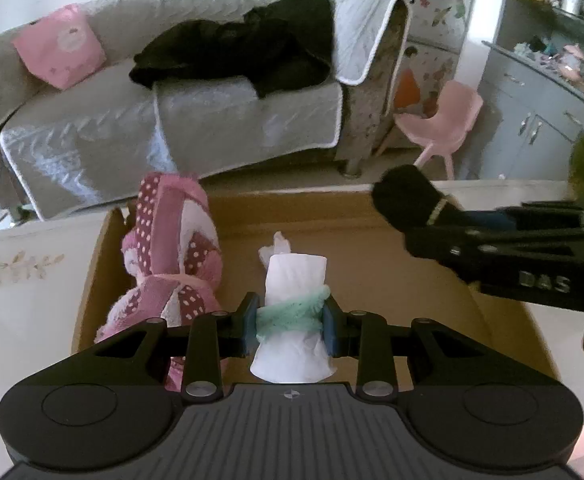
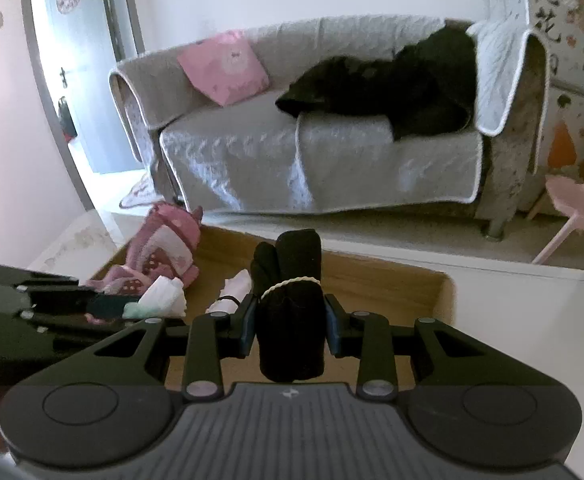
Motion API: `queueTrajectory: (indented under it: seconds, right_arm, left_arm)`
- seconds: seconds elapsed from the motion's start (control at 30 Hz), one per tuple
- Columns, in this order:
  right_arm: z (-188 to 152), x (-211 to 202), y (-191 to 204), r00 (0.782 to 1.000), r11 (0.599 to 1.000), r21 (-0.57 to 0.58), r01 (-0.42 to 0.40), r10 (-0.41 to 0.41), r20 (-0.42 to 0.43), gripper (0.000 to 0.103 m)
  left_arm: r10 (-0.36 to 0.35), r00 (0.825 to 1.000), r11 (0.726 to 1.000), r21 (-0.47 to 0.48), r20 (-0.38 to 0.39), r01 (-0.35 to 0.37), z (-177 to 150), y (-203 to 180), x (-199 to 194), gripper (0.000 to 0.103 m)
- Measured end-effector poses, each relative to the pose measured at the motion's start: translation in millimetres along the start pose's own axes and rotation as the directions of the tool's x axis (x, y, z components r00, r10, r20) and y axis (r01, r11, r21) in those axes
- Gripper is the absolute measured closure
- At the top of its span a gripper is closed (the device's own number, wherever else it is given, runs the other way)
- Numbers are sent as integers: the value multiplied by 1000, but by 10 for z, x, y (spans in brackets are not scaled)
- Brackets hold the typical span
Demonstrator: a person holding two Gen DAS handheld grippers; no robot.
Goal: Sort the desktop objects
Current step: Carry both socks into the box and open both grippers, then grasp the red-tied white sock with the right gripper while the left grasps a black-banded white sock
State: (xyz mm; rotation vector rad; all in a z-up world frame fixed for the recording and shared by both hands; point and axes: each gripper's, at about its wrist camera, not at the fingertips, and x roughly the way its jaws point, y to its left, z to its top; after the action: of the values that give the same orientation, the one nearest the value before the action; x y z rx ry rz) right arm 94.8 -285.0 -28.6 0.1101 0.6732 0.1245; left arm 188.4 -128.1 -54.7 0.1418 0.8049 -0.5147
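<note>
Over the open cardboard box (image 1: 372, 216) on the white surface (image 1: 32, 280), the left hand-held gripper (image 1: 291, 322) is clamped on a white rolled cloth (image 1: 294, 276) bound with a mint-green tie (image 1: 292, 312). The right hand-held gripper (image 2: 291, 328) is clamped on a black rolled cloth (image 2: 292, 312) ringed by a pale band (image 2: 292, 282).

The two tools sit near each other above the box, so a careless swing could knock them together. Either roll, let go too early or too far to the side, could catch the box wall and tip onto the surface. The white roll is held only at its tie and might slide out.

The left view shows the pink dotted bundle (image 1: 172, 248) leaning against the box's left wall and a small white piece (image 1: 278, 244) behind the roll. The right view instead shows a pale roll with a dark band (image 2: 232, 292) lying in the box, the right box wall (image 2: 446, 300), and a door (image 2: 80, 64) beyond the sofa (image 2: 292, 152).
</note>
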Motion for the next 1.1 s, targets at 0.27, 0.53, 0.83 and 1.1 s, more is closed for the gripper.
queueTrajectory:
  seconds: [0.27, 0.53, 0.83, 1.1]
  right_arm:
    - [26, 393, 127, 996, 1000, 8, 9, -8, -86, 72]
    - [-18, 551, 209, 990, 999, -18, 43, -45, -130, 72]
    - [57, 474, 176, 994, 999, 1, 54, -54, -97, 49]
    - [-24, -651, -13, 998, 999, -12, 37, -36, 54, 47]
  left_arm:
    - [39, 999, 999, -32, -24, -40, 8, 79, 196, 64]
    - [63, 998, 998, 29, -15, -62, -58, -32, 190, 61]
    - [53, 998, 998, 41, -18, -52, -64, -126, 147, 14]
    - [54, 997, 996, 66, 48, -57, -284, -47, -608, 7]
